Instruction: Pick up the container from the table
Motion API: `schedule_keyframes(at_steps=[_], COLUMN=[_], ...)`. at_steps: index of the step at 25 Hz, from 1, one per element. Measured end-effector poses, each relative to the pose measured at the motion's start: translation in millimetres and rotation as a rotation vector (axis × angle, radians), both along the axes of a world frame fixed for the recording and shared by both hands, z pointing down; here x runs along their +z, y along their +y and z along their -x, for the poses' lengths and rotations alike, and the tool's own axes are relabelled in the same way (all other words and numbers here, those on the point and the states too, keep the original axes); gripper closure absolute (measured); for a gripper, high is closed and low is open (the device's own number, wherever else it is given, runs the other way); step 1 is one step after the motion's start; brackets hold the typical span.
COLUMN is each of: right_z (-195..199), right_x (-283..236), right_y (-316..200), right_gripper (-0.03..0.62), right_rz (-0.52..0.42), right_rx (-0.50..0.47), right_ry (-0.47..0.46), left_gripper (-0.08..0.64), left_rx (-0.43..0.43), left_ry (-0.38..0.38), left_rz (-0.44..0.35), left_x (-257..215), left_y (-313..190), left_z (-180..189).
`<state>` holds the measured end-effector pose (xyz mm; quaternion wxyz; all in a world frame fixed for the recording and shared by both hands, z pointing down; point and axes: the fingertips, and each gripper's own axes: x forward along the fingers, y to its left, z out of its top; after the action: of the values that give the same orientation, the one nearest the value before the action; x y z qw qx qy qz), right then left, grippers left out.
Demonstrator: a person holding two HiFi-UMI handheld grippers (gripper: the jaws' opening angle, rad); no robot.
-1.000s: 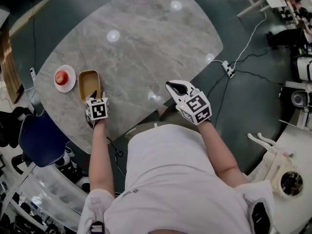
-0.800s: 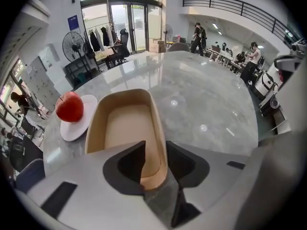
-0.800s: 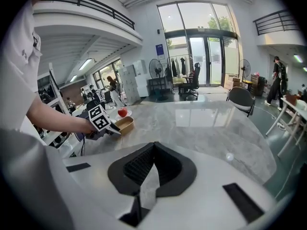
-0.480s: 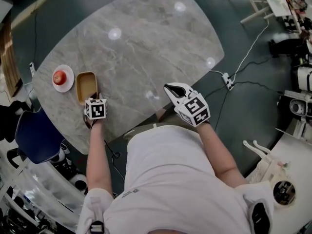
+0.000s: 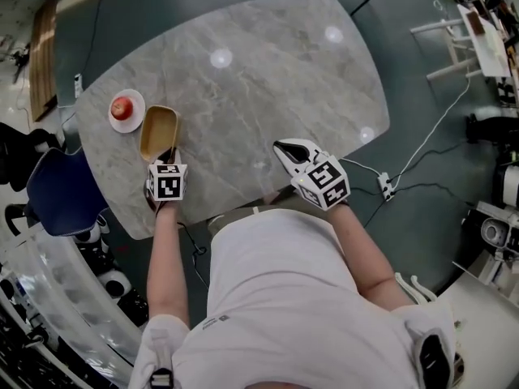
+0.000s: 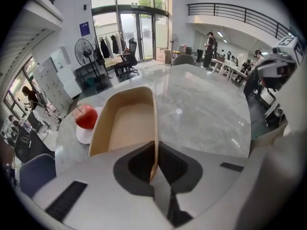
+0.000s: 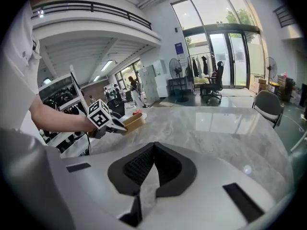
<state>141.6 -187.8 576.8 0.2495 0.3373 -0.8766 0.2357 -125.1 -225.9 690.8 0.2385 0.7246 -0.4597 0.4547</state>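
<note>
The tan oblong container (image 5: 158, 130) is empty and hangs a little above the grey marble table (image 5: 268, 79) near its left edge. My left gripper (image 5: 169, 157) grips its near right wall, and the jaws are still closing on that thin wall. In the left gripper view the wall of the container (image 6: 127, 126) runs straight between the pads of the left gripper (image 6: 154, 150). My right gripper (image 5: 285, 147) hovers over the table's near edge, shut and empty; its own view shows its jaws (image 7: 153, 150) together and the container (image 7: 132, 122) far off to the left.
A red apple (image 5: 122, 106) lies on a small white plate (image 5: 132, 121) just left of the container. A blue chair (image 5: 61, 201) stands at the table's left. Cables and a power strip (image 5: 388, 186) lie on the floor to the right.
My left gripper has closed on the container's wall and risen with it, lifting the container off the table. The right gripper has shifted slightly.
</note>
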Motion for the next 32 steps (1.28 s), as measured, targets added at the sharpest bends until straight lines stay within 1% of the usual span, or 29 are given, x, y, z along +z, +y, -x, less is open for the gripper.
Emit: schedule_keyframes(at_steps=[5, 9, 13, 19, 22, 27, 32], right_z=[16.3, 32.4, 53.1, 84.1, 103.6, 135.4, 159.6], right_x=[-13.8, -27.5, -45.2, -76.8, -92.3, -126.8, -158.3], right_y=[-15.1, -27.6, -35.8, -39.9, -37.8, -26.4, -4.7], right_gripper=[0.583, 0.583, 0.583, 0.583, 0.583, 0.583, 0.583], right_rz=[-0.017, -0.052, -0.088, -0.151, -0.182, -0.251, -0.343], right_rx=[-0.076, -0.142, -0.203, -0.287, -0.321, -0.386, -0.433], right_ry=[-0.049, -0.080, -0.111, -0.149, -0.180, -0.237, -0.273], left_gripper=[0.546, 0.546, 0.546, 0.548, 0.548, 0.548, 0.548], left_rx=[-0.057, -0.100, -0.141, -0.188, -0.209, -0.224, -0.204], left_ry=[0.072, 0.118, 0.143, 0.213, 0.228, 0.269, 0.285], left_rz=[-0.070, -0.151, -0.248, -0.339, -0.397, -0.535, -0.628], left_x=[-42.5, -80.0, -119.5, -164.8, -185.0, -224.6, -250.2], left_y=[4.4, 5.6, 9.0, 26.7, 37.8, 55.5, 77.9], left_z=[-6.9, -12.1, -8.7, -2.6, 5.5, 19.0, 31.1])
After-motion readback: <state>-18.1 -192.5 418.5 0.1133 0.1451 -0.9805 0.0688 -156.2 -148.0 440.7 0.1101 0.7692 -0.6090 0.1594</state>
